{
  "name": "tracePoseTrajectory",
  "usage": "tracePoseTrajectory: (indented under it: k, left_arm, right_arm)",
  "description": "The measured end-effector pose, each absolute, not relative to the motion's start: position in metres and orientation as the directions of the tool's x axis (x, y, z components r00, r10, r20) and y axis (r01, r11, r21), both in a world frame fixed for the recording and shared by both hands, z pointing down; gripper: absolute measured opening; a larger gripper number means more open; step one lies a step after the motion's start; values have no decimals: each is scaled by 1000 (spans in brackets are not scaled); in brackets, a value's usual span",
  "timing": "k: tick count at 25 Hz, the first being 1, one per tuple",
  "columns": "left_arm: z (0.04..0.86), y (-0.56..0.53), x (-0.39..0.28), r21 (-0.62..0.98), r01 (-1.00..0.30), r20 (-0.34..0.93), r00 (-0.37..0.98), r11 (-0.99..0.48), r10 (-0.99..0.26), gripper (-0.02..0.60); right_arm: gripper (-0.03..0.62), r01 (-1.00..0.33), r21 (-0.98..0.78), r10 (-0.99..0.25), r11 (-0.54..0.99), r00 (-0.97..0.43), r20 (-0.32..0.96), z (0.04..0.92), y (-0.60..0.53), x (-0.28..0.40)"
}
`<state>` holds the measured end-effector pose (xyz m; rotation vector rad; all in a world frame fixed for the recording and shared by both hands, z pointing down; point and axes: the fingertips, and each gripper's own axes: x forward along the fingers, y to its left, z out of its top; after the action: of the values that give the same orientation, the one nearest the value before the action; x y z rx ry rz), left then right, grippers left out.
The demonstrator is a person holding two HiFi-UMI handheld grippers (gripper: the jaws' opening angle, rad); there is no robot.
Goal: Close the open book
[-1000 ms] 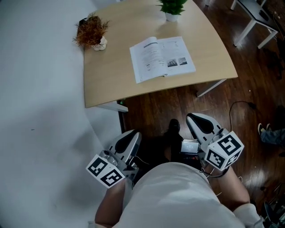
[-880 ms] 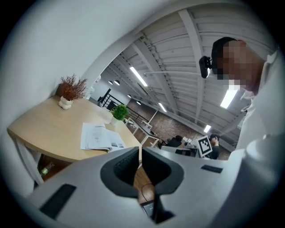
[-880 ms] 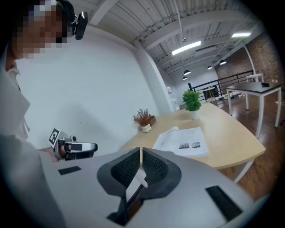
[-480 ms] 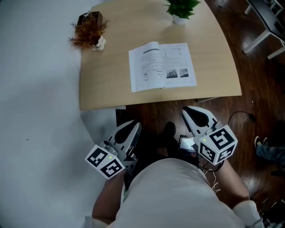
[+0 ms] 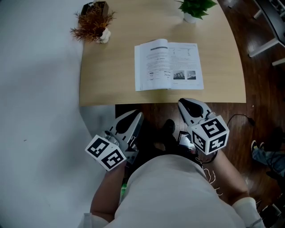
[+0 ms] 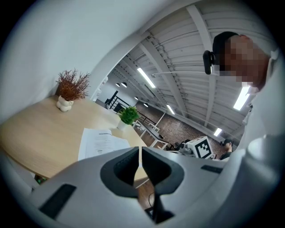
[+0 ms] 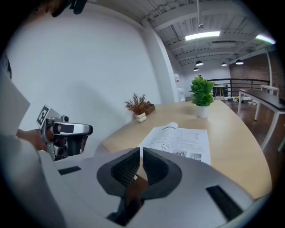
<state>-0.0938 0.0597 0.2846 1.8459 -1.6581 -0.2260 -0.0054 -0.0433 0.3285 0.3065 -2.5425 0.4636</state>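
Note:
An open book [image 5: 168, 65] lies flat on the light wooden table [image 5: 102, 67], pages up, near the front edge; it also shows in the left gripper view [image 6: 101, 142] and the right gripper view [image 7: 180, 140]. Both grippers hang short of the table's front edge, over the dark floor. My left gripper [image 5: 135, 116] is shut with nothing between its jaws [image 6: 139, 153]. My right gripper [image 5: 185, 105] is shut and empty too [image 7: 141, 156], just below the book's right half.
A dried brown plant [image 5: 92, 23] in a small white pot stands at the table's back left, a green potted plant [image 5: 195, 8] at the back right. A white wall [image 5: 35, 89] runs along the left. A black cable [image 5: 238, 118] lies on the wood floor.
Both grippers have moved forward toward the table's front edge. The table and book now sit closer and more squarely below in the head view.

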Motion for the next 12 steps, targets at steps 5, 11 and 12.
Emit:
tracePoseTrajectory:
  k: [5,11,12]
  left_arm:
    - [292,51,-124,572,-820,287,233,-29,-929,-2]
    - [310,41,-146,599,-797,290,304,-76,-907,-2]
    - [313,39,-150,603,-793,291,315,-83,-903,-2]
  right_arm:
    - [3,-325,-239,-141,915,-812,566,341,-49,-52]
    - [3,-351,-213,-162,912,-784,599,358,-56,-90]
    - [3,-357,-208,-166,911,-777,607,362,-58,-95]
